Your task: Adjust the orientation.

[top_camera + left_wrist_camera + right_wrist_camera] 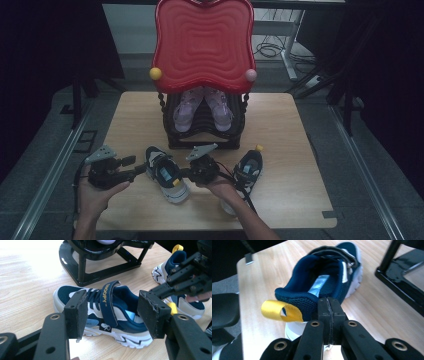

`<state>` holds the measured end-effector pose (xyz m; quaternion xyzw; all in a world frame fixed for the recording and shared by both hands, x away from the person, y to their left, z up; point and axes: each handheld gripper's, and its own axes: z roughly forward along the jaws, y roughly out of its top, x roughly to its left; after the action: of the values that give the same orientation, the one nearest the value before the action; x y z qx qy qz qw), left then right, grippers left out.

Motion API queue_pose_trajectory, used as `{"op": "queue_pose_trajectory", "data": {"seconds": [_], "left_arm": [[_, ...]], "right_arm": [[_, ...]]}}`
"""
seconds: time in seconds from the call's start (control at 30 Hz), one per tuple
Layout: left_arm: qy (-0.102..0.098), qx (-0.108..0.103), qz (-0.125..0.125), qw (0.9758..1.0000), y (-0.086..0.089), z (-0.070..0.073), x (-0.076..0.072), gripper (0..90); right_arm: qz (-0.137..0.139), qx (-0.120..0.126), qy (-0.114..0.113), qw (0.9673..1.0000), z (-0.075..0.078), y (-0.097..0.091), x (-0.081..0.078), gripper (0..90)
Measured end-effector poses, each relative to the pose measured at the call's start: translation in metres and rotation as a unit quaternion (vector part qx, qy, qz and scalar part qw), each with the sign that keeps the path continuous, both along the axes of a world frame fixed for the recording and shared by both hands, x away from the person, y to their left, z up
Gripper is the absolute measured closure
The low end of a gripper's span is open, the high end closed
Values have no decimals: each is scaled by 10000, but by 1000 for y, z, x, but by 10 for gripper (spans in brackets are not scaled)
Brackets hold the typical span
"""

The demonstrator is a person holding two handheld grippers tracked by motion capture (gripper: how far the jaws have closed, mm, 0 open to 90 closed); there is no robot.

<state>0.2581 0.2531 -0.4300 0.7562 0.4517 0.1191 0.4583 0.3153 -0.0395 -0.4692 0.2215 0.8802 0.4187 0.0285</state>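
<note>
Here, right tool [329, 315] pinched on shoe [167, 174] heel, toe pointing away; left tool [112, 315] agape.

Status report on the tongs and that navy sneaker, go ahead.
Left tongs open, flanking navy sneaker. Right tongs shut at its heel collar. Second sneaker and black rack close by.

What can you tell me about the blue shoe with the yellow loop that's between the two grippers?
The navy-blue and white mesh sneaker lies upright on the pale wooden table, before the black shoe rack. It has dark laces, a blue strap reading SNOOPY standing up unfastened, a white zigzag sole and a yellow fabric heel loop. The right gripper is shut at its heel collar; the left gripper stands open around its side.
</note>
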Motion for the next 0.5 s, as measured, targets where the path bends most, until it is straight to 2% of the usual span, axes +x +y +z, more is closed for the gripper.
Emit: {"op": "queue_pose_trajectory", "data": {"seconds": [0.3,0.5], "left_arm": [[-3,-34,21,10000,2,0,0,419],[16,-51,44,10000,2,-1,0,419]], "right_arm": [[310,-51,-62,9995,6,10,-23,896],[300,33,-78,9995,4,12,-31,896]]}}
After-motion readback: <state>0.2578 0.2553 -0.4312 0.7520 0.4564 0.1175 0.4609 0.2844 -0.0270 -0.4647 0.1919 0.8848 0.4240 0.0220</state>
